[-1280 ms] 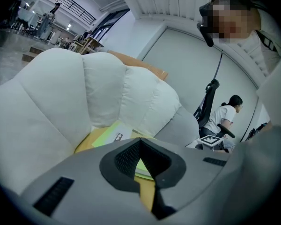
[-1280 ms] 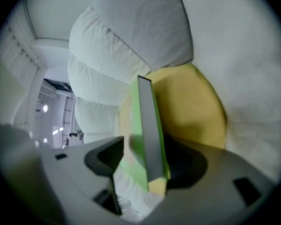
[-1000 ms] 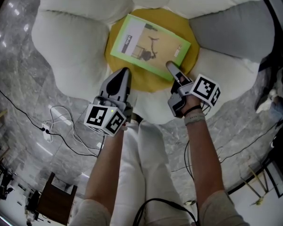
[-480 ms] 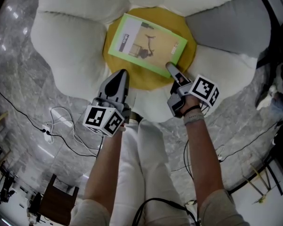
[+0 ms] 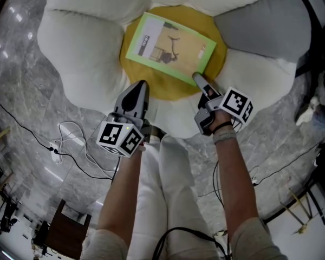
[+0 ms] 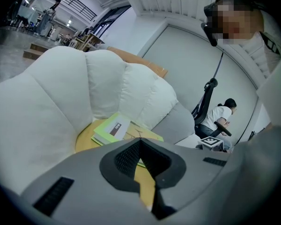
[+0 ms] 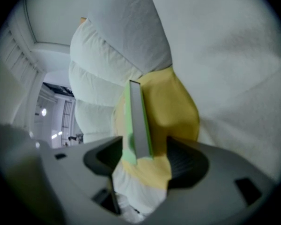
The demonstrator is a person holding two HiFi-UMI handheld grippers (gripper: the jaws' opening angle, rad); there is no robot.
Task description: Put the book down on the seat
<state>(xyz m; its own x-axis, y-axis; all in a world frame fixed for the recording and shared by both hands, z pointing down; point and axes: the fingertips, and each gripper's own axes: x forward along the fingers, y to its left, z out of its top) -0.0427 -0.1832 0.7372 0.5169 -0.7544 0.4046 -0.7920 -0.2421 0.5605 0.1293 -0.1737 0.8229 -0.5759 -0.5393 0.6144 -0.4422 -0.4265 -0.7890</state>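
Observation:
A green-edged book [image 5: 170, 46] lies flat on the round yellow seat [image 5: 168, 86] of a flower-shaped chair. My right gripper [image 5: 197, 78] sits at the book's near right corner. In the right gripper view the book's edge [image 7: 138, 121] runs in between the open jaws of that gripper [image 7: 143, 161], with gaps on both sides, above the yellow seat [image 7: 175, 111]. My left gripper [image 5: 140, 85] hovers over the seat's near rim, clear of the book, and holds nothing. The left gripper view shows the left gripper [image 6: 140, 146] with jaws together and the book [image 6: 114, 128] beyond them.
White petal cushions [image 5: 76, 53] and one grey petal [image 5: 260, 31] ring the seat. White cables [image 5: 70, 140] trail over the marble floor at left. A dark wooden stand [image 5: 65, 232] is at bottom left. A seated person [image 6: 220, 116] is behind the chair.
The book stays flat on the seat and the right gripper remains at its near corner. Only the view has shifted slightly; the left gripper has not moved.

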